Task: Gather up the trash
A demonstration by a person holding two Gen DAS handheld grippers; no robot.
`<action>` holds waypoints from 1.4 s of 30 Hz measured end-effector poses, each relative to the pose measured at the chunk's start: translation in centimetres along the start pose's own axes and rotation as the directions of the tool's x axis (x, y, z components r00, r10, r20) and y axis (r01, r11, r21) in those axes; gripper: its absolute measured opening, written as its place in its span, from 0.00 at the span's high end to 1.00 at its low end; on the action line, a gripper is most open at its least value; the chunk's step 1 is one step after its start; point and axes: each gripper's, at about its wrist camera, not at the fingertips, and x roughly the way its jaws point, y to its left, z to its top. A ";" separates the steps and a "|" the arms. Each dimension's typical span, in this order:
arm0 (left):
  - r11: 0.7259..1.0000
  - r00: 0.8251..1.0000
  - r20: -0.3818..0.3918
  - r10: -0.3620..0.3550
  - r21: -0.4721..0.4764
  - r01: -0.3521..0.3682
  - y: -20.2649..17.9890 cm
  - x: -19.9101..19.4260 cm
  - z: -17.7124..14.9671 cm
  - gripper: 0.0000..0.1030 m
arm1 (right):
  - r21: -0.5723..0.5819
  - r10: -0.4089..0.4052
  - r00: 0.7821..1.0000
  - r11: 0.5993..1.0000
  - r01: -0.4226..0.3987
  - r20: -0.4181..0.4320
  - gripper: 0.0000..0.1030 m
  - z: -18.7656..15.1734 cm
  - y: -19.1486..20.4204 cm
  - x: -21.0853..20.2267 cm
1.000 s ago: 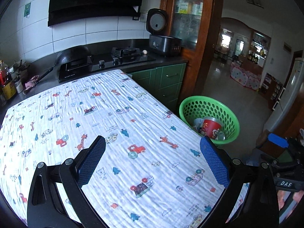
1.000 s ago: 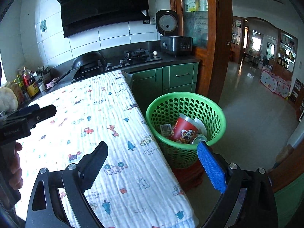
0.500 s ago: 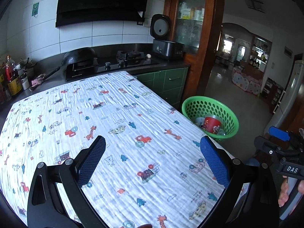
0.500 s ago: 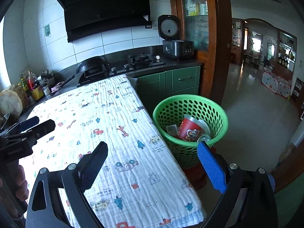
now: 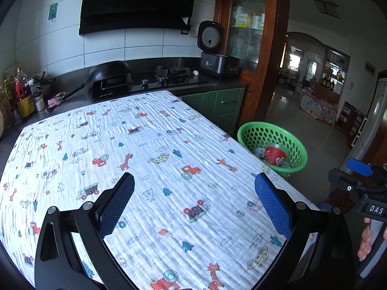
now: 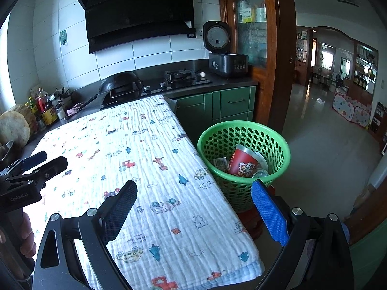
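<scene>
A green perforated basket (image 6: 244,130) stands on the floor beside the table's right edge; it also shows in the left wrist view (image 5: 271,130). In it lie a red printed cup (image 6: 241,165), a clear lid and a wrapper with a barcode. My left gripper (image 5: 194,193) is open and empty above the patterned tablecloth (image 5: 145,145). My right gripper (image 6: 193,199) is open and empty above the table's near right corner, close to the basket. Each gripper shows at the edge of the other's view.
A dark counter at the back carries a wok (image 6: 121,84), a gas hob (image 6: 180,76), an egg (image 6: 202,74) and a rice cooker (image 6: 227,62). Bottles (image 5: 23,91) stand at the back left. Green cabinets (image 6: 232,104) and a wooden doorway are behind the basket.
Both grippers have pulled back and risen from the table, so more of the cloth and kitchen shows. Both stay open and empty. The basket's contents are unchanged.
</scene>
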 end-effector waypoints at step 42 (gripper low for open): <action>0.999 0.997 0.058 0.046 0.013 -0.047 -0.3 -1.5 -0.8 0.05 | -0.018 0.012 1.000 1.000 -0.012 0.009 0.10 -0.5 0.7 -1.0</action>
